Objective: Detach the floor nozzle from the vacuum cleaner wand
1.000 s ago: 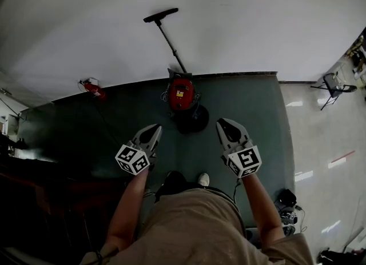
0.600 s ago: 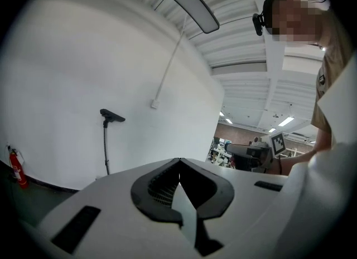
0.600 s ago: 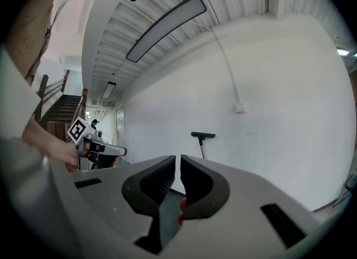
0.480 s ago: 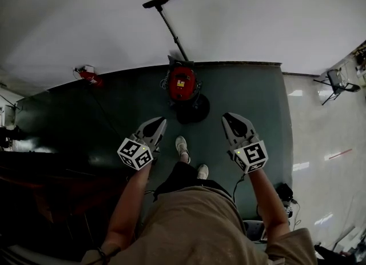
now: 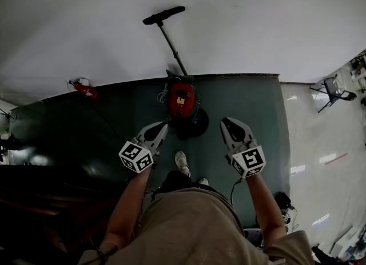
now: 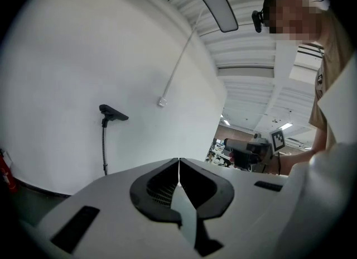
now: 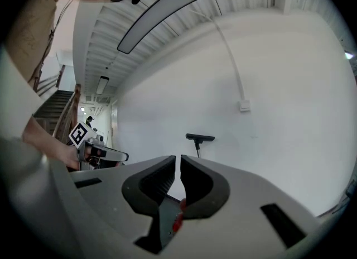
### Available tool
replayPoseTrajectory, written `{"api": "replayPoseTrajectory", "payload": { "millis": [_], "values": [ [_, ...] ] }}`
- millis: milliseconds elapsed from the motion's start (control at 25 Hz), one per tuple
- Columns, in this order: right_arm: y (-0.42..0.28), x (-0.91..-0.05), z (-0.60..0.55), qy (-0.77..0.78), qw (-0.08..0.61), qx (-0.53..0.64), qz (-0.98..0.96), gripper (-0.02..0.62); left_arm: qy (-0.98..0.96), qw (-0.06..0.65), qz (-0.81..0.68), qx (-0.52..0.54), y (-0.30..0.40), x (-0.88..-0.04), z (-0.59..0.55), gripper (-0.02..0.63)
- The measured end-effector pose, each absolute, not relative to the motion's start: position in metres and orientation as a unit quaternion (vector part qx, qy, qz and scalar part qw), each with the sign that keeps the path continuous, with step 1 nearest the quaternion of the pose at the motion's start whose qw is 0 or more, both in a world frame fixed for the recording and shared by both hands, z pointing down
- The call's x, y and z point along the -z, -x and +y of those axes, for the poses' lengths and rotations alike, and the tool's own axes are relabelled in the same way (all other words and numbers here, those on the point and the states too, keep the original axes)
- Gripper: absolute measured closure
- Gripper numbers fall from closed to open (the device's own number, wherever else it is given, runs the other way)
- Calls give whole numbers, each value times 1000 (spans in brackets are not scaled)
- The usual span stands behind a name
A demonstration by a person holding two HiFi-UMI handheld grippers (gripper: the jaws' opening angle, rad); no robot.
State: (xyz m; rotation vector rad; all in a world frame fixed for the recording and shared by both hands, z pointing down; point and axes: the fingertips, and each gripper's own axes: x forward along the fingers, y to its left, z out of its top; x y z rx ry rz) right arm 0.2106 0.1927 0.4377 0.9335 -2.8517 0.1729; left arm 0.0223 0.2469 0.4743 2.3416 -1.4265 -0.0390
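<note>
Red vacuum cleaner [image 5: 182, 99] stands at the wall's foot. Its wand [image 5: 171, 44] rises from it, with the floor nozzle [image 5: 164, 15] attached at the top end: nothing is detached yet. Left tongs [image 5: 162, 127] and right tongs [image 5: 225, 123], both pressed together and empty, hover short of the cleaner.

White wall [image 5: 274, 24] meets dark green floor mat [image 5: 257, 104], glossy tiles [image 5: 320, 138] beside.

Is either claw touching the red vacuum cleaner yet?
No: the head view shows the left claw and right claw shut, empty and held short of the red vacuum cleaner.
</note>
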Motion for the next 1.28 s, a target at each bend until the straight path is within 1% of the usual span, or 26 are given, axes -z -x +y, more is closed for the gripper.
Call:
{"api": "replayPoseTrajectory", "payload": {
  "millis": [240,680,1120,1280],
  "values": [
    [-173,-435,152,-320,68,-59,-943,577,-845,197,-498,16,13,-474,202,600],
    [-124,-449,104,-322,106,-45,-940,577,-849,219,-478,51,64,-486,142,600],
    [-119,-450,45,-311,100,-45,-944,577,-837,229,-495,40,74,-500,88,600],
    [-119,-440,13,-296,86,-54,-950,577,-820,235,-521,41,74,-492,66,600]
  ]
}}
